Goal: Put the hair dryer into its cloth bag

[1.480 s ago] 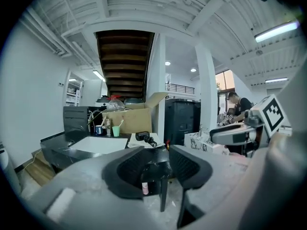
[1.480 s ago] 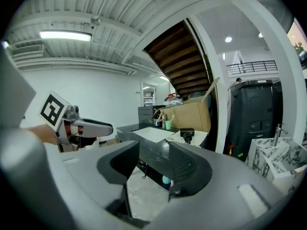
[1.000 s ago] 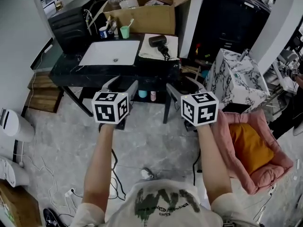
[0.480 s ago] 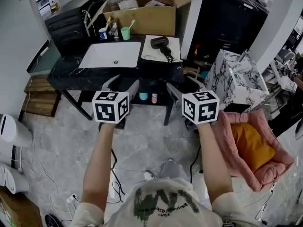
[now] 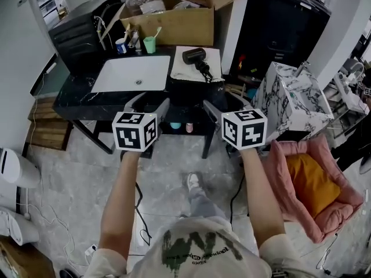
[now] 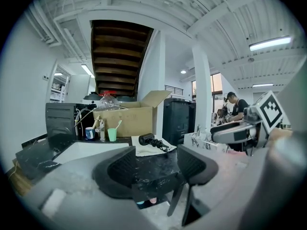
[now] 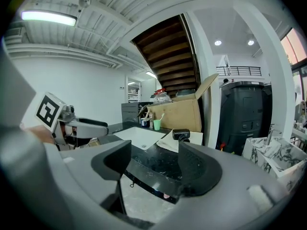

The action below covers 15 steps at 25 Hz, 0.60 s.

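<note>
The black hair dryer (image 5: 194,55) lies with its coiled cord on the white cloth bag (image 5: 183,70), at the right end of the dark counter (image 5: 75,94). My left gripper (image 5: 149,102) and right gripper (image 5: 228,105) are held side by side in the air, short of the counter's front edge. Both are open and empty; the right jaws have just been opening. The left gripper view shows the hair dryer (image 6: 146,139) on the cloth bag (image 6: 143,152) beyond the left gripper (image 6: 156,164). In the right gripper view the hair dryer (image 7: 181,134) lies past the right gripper (image 7: 153,164).
A white sink basin (image 5: 128,74) is set in the counter left of the bag. Behind it stand a green cup (image 5: 149,44) and an open cardboard box (image 5: 174,19). On the right are a marble-patterned box (image 5: 293,100) and a pink pet bed (image 5: 342,204).
Both grippers have moved toward the counter together with the person. The counter sits lower and nearer in the head view, and a foot has stepped forward below.
</note>
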Motion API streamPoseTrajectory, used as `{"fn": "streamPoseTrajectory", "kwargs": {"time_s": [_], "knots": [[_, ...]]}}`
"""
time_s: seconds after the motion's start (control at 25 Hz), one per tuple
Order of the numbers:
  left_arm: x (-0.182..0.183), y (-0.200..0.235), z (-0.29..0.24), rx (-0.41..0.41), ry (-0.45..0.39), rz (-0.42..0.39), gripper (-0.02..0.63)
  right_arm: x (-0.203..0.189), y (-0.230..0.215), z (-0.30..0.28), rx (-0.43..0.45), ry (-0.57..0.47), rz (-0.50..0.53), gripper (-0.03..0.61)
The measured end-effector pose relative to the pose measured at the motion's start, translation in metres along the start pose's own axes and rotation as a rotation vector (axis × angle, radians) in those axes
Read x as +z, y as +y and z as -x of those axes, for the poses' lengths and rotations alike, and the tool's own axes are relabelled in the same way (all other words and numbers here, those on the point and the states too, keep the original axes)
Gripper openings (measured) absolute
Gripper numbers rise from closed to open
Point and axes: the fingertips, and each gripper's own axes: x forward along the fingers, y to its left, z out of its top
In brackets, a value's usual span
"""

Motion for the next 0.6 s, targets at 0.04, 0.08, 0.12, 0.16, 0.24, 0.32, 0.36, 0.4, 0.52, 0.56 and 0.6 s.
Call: {"fn": "streamPoseTrajectory", "kwargs": {"time_s": [0.04,0.08,0.12,0.16,0.24,0.32,0.36,0.4,0.52,0.56,0.6], "knots": [[0.002,0.002,-0.008,-0.002,0.001,-0.004,0.27,0.001,-0.005,-0.007,-0.001,0.0,-0.001,0.307],[0.004,0.005,-0.017,-0.004,0.002,-0.008,0.27,0.003,-0.011,-0.015,-0.001,0.0,-0.003,0.308],[0.006,0.008,-0.027,-0.005,0.003,-0.011,0.27,0.004,-0.017,-0.024,-0.002,0.001,-0.005,0.307],[0.008,0.012,-0.036,-0.004,0.005,-0.013,0.271,0.006,-0.023,-0.033,-0.002,0.002,-0.006,0.307],[0.012,0.023,-0.056,-0.002,0.007,-0.015,0.271,0.009,-0.034,-0.054,0.0,0.009,-0.008,0.307],[0.017,0.033,-0.079,0.0,0.012,-0.013,0.27,0.013,-0.046,-0.075,0.003,0.017,-0.012,0.307],[0.02,0.037,-0.091,-0.001,0.016,-0.011,0.27,0.015,-0.053,-0.086,0.004,0.022,-0.015,0.307],[0.023,0.041,-0.103,-0.001,0.019,-0.011,0.272,0.016,-0.061,-0.096,0.005,0.027,-0.017,0.307],[0.033,0.053,-0.138,0.0,0.023,-0.008,0.27,0.024,-0.084,-0.126,0.008,0.037,-0.022,0.308],[0.036,0.057,-0.149,0.001,0.025,-0.006,0.27,0.027,-0.091,-0.136,0.01,0.042,-0.024,0.308],[0.038,0.061,-0.16,0.001,0.029,-0.003,0.271,0.028,-0.098,-0.145,0.013,0.048,-0.025,0.307]]}}
